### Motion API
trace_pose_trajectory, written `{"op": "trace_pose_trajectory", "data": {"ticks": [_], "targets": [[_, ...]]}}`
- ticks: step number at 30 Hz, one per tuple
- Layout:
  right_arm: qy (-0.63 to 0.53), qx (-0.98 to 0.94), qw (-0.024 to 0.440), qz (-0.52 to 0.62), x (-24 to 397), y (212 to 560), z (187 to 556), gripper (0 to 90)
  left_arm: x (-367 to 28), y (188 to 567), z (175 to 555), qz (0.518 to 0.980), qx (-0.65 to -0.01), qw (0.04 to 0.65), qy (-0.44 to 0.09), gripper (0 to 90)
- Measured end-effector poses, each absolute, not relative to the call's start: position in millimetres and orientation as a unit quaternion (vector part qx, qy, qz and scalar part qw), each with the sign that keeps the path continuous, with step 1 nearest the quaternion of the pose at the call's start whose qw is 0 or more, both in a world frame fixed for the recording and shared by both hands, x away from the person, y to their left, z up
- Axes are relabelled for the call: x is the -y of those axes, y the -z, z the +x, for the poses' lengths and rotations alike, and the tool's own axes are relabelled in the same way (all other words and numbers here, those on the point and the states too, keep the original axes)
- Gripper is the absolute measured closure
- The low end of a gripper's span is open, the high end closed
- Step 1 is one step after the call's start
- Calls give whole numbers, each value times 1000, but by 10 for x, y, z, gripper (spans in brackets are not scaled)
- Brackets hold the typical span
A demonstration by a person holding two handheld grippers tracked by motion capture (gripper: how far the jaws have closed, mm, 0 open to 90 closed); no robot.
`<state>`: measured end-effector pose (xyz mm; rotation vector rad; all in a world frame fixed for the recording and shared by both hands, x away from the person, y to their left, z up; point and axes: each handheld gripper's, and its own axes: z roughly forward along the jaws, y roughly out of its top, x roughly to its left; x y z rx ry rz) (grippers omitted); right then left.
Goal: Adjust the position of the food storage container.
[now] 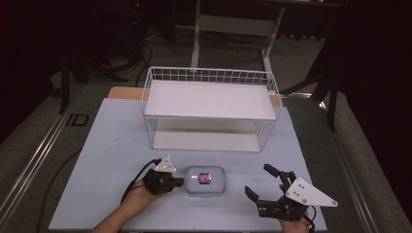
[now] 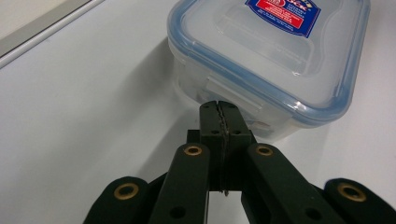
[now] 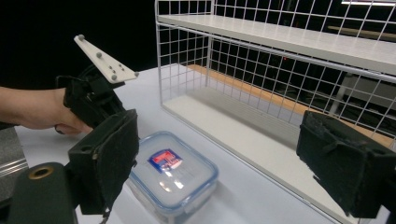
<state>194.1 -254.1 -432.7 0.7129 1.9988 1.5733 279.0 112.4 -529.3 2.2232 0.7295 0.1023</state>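
Observation:
A clear plastic food box (image 1: 206,180) with a blue-rimmed lid and a red and blue label lies flat on the table's near middle. My left gripper (image 1: 180,182) is shut with nothing between its jaws, and its tips touch the box's left side wall. In the left gripper view its closed tips (image 2: 219,112) press against the wall under the food box (image 2: 275,56) lid. My right gripper (image 1: 260,182) stands open to the right of the box, apart from it. In the right gripper view the food box (image 3: 170,175) lies between and beyond its spread fingers (image 3: 109,158).
A white wire basket rack (image 1: 210,109) with a shelf board stands at the back middle of the pale blue table (image 1: 111,145). The rack (image 3: 280,70) opens toward the box. Black cables trail off the table's left side.

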Motion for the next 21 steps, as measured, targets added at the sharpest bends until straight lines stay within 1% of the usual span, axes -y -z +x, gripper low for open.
{"op": "trace_pose_trajectory", "data": {"ticks": [11, 16, 21], "targets": [[-573, -738, 251, 255, 2526, 4343, 1930, 129, -998, 5319, 2861, 872, -283, 397, -35, 900], [-568, -743, 244, 256, 2519, 4363, 1944, 130, -941, 5323, 2866, 871, -283, 401, -30, 900], [-564, -747, 247, 252, 2517, 4369, 1952, 130, -955, 5309, 2859, 870, -282, 403, -27, 900]]}}
